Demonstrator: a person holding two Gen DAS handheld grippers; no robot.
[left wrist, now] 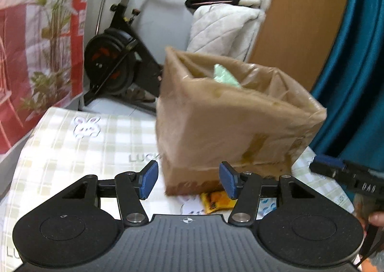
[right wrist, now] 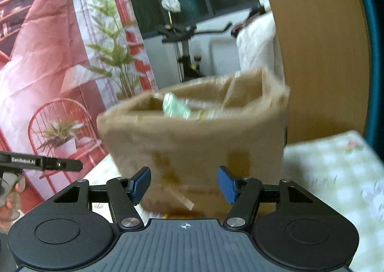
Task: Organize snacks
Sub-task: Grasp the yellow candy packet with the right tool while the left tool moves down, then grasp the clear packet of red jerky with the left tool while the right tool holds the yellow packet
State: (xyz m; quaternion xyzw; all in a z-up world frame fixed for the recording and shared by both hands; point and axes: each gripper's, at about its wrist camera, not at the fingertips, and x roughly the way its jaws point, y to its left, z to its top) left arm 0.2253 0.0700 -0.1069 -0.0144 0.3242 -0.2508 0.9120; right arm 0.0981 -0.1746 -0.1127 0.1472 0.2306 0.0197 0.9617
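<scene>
Left tool (left wrist: 188, 180) and right tool (right wrist: 184, 185) both released, gripping nothing. I see the open cardboard box (left wrist: 230, 123) on the checked tabletop (left wrist: 79, 149); yellow snack packet (left wrist: 217, 201) just beside its base.

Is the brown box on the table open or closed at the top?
Open. The brown box has no lid over its top, and a pale green packet shows inside through the opening, in both views.
</scene>
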